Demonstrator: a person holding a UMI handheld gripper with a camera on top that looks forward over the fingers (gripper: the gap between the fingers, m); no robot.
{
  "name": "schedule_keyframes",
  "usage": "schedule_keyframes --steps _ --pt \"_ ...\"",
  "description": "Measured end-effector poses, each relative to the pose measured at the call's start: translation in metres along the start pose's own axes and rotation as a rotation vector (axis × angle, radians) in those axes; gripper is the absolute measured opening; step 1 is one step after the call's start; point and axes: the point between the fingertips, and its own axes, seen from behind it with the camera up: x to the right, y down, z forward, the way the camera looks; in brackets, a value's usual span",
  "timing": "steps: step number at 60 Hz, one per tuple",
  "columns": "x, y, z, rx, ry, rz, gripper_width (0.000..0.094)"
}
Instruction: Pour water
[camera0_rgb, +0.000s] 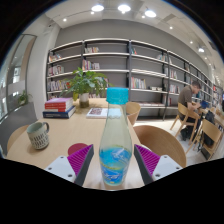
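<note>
Claw (113, 160) fingers press both sides of upright water bottle (116, 140), cap pointing up.

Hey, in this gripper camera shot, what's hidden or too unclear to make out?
Gripper view:
- Bottle: its base is cut off behind the gripper, so its support is unseen.
- Finger contact with the bottle: the pads' edges meet it, grip unclear.
- Mug: contents hidden by its wall.
- Stacked books: titles too small.

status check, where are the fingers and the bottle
Gripper fingers either side of the water bottle, contact unclear. Bottle upright, blue cap on, not tilted. Mug off to one side on the table; nothing in the way.
</note>
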Motion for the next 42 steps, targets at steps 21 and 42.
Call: schedule_keyframes --steps 21,42 --pt "-0.004 -0.015 0.027 0.179 0.048 0.027 0.0402" --pt "-0.018 -0.028 0.035 0.115 0.128 -0.139 0.0351"
